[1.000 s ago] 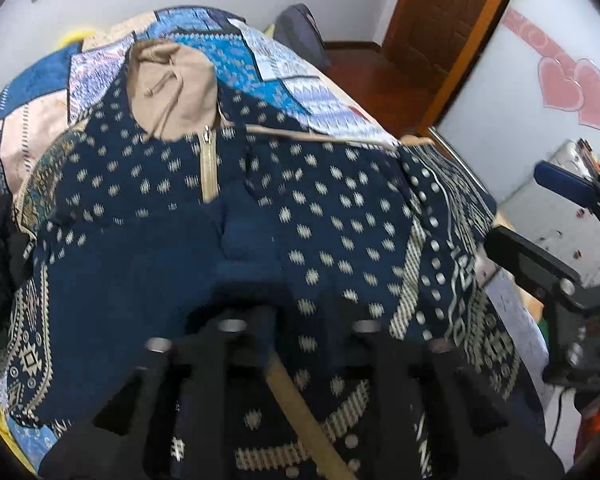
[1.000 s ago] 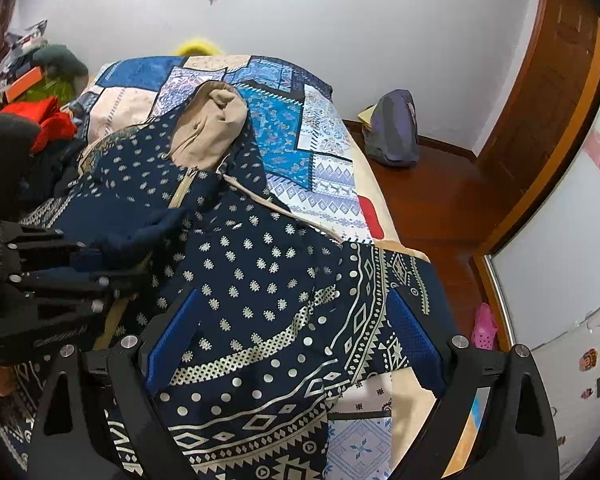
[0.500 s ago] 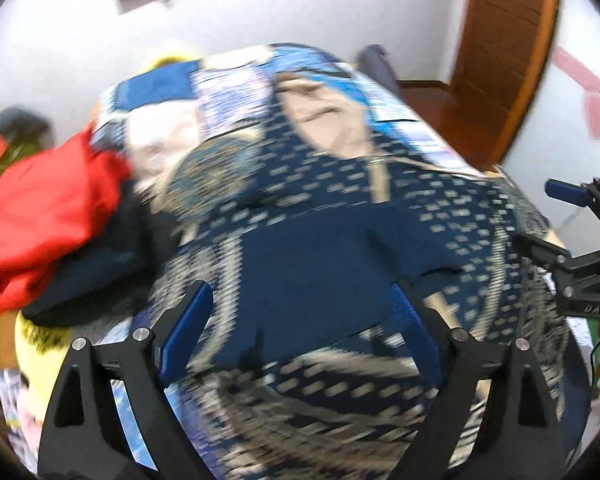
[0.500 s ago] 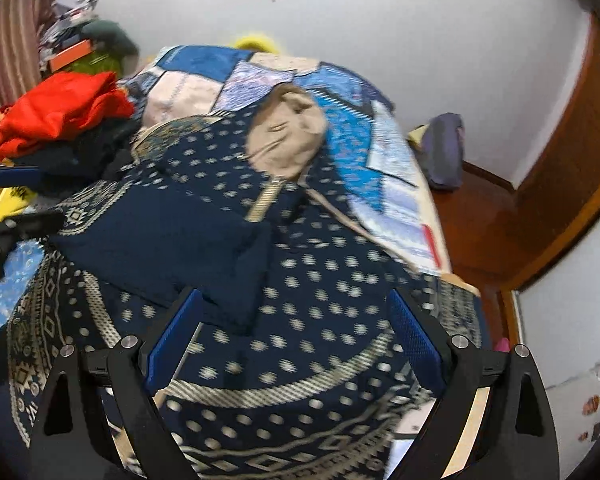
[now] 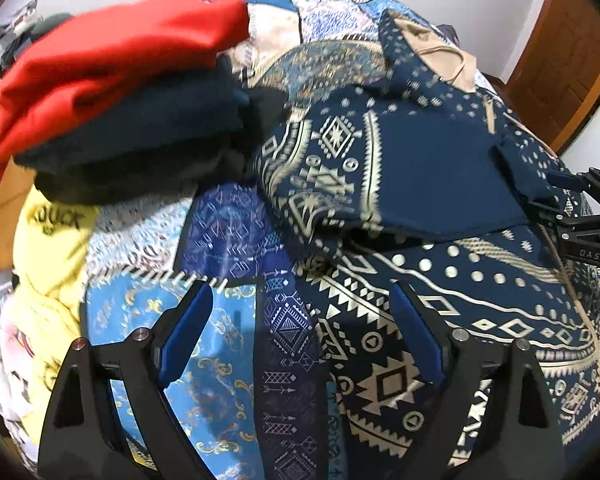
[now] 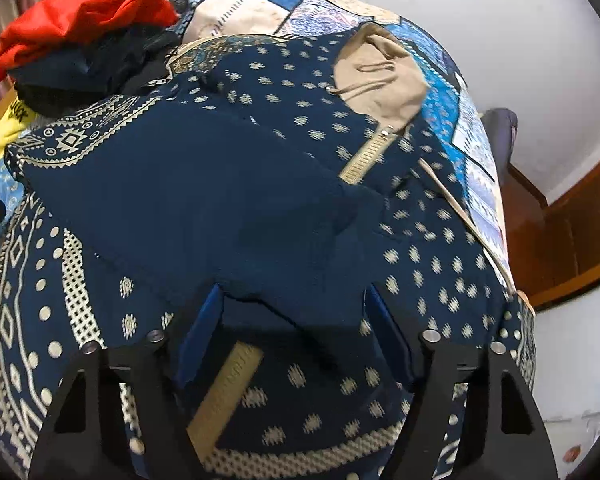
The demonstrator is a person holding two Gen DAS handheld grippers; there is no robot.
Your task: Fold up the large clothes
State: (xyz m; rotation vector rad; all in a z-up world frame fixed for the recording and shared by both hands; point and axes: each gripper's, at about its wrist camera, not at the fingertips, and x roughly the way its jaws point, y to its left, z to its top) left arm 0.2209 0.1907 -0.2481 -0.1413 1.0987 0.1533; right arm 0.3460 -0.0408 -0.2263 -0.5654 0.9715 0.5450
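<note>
Claws first: the left claw (image 5: 302, 338) gapes wide with nothing held, over the hem of the navy patterned hooded jacket (image 5: 440, 176) and the blue quilt (image 5: 220, 340). The right claw (image 6: 296, 340), its jaws just closing, straddles a navy fold, not yet pressing it. Jacket lies spread on the bed; beyond, a stack of folded clothes (image 5: 112, 92), red on top.

The hooded jacket (image 6: 228, 200) is navy, dotted with small cream motifs, banded in cream geometric borders, with a tan hood lining (image 6: 380, 76) and tan zipper tape (image 6: 366, 158). The bedspread (image 5: 220, 360) is blue patchwork with gold scrolls. A red garment (image 5: 112, 60) tops dark folded ones; yellow fabric (image 5: 48, 248) lies nearby.
</note>
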